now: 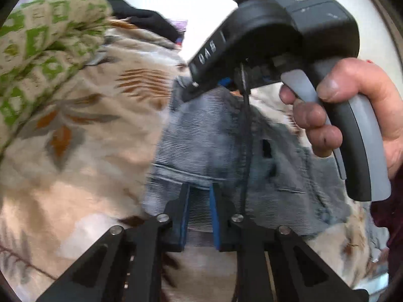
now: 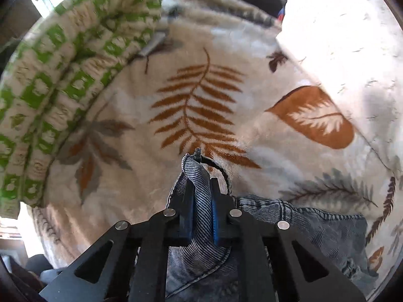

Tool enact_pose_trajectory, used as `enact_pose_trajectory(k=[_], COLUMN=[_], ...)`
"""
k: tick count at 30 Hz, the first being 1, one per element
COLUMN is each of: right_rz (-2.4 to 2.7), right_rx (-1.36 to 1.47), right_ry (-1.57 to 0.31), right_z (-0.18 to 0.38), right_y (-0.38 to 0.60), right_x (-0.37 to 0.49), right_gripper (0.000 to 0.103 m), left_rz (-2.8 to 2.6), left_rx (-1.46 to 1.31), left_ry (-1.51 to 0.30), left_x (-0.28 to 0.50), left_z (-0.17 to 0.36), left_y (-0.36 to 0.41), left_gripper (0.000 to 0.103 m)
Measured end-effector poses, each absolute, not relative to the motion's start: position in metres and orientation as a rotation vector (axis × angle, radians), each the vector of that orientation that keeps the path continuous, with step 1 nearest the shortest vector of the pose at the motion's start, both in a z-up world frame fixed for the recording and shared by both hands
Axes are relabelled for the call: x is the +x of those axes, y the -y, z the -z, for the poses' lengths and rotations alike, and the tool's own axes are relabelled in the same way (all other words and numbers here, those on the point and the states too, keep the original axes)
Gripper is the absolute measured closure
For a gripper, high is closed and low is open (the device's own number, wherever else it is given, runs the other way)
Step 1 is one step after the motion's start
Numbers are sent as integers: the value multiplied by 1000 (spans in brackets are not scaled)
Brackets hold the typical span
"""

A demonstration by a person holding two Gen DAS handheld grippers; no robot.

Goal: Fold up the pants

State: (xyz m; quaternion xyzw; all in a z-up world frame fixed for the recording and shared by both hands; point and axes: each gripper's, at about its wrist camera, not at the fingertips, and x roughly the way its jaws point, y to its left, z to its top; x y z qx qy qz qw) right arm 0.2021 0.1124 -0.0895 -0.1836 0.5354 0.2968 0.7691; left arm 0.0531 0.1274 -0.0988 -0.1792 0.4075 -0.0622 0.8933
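Faded grey-blue denim pants [image 1: 214, 138] lie spread on a cream blanket with a leaf print [image 1: 83, 136]. My left gripper [image 1: 200, 188] is shut on the near hem edge of the pants, with denim pinched between its blue pads. In the left wrist view the right gripper's black body [image 1: 289, 37] points down at the far end of the pants, held by a hand [image 1: 352, 105]. In the right wrist view my right gripper [image 2: 202, 183] is shut on a raised fold of the pants [image 2: 199, 176], and the rest of the denim [image 2: 314, 229] trails to the lower right.
A green-and-cream patterned cloth [image 1: 37, 45] [image 2: 63, 80] is bunched at the left of the blanket [image 2: 226, 95]. A dark garment [image 1: 148, 20] lies at the far edge. A bright white surface [image 2: 347, 37] lies at the right. A dark red sleeve [image 1: 388, 214] shows at the right edge.
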Motion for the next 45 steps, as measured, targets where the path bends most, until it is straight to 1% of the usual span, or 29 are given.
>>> enact_pose_trajectory(k=[2,10,12,14,15,16,17,18,19,20,22,23,25,30,31,32,33,34,36,37,38,39,40,41,45], right_rz=[-649,-599,-628,-687,-704,-734,-760,-780,-788,-795,-824,-824,-808,-721,-712,-707,-700,-689,-650,-631,-607,-587,-587,-586,-558], right_rx=[-384,-258,-182,-171,-172,-169,-167,-168,-181,-193,-196,-211,-279,-358,-363,-373,-389,-414,-496,-525,-573,-612,-623,-630,-598], right_ry=[-1133,-946,-951,-904,-890,-915,-957,-1010,-1039,-1065,-1136,-1159,-1178,-1260,-1279,-1301,-1312,-1318,-1327,-1326,-1327,-1325,-1312,-1295,-1229], right_z=[77,11,-1,-9,-10,-8,-5,2,8,14,30,36,48,75,80,85,90,94,108,115,123,129,129,127,106], right_y=[-102,-31,-1,12,10,6,1,-11,-22,-32,-58,-69,-93,-125,-130,-135,-138,-142,-150,-152,-153,-154,-154,-153,-141], right_x=[196,176,178,174,172,173,176,180,182,183,188,188,188,210,214,218,221,222,223,223,223,221,218,214,203], right_gripper=[94,96,95,94,93,91,82,75,65,61,58,56,54,53,53,53,53,53,53,58,75,81,86,90,94], left_rz=[167,346,298,168,96,36,-5,-33,-55,-71,-57,-39,-25,-38,-34,-33,-24,-13,3,27,56,55,64,76,102], left_rx=[-360,-327,-300,-275,-301,-358,-407,-433,-448,-460,-456,-447,-420,-417,-420,-417,-417,-420,-416,-418,-429,-423,-415,-417,-425], left_ry=[-814,-676,-681,-739,-768,-786,-807,-839,-865,-874,-892,-897,-901,-935,-938,-940,-945,-950,-952,-955,-959,-953,-947,-944,-922], left_x=[52,47,44,38,35,32,34,38,41,43,46,49,56,57,57,56,55,56,57,58,61,60,60,61,60], left_z=[93,60,55,58,63,69,76,83,90,95,103,103,107,114,114,115,116,117,118,119,120,119,118,117,111], left_y=[-121,-85,-85,-94,-105,-118,-129,-138,-144,-148,-143,-137,-127,-124,-126,-127,-128,-128,-126,-124,-122,-122,-120,-118,-117], left_gripper=[89,88,77,45,39,34,34,34,34,34,34,29,23,24,27,34,37,43,50,64,69,70,75,78,81])
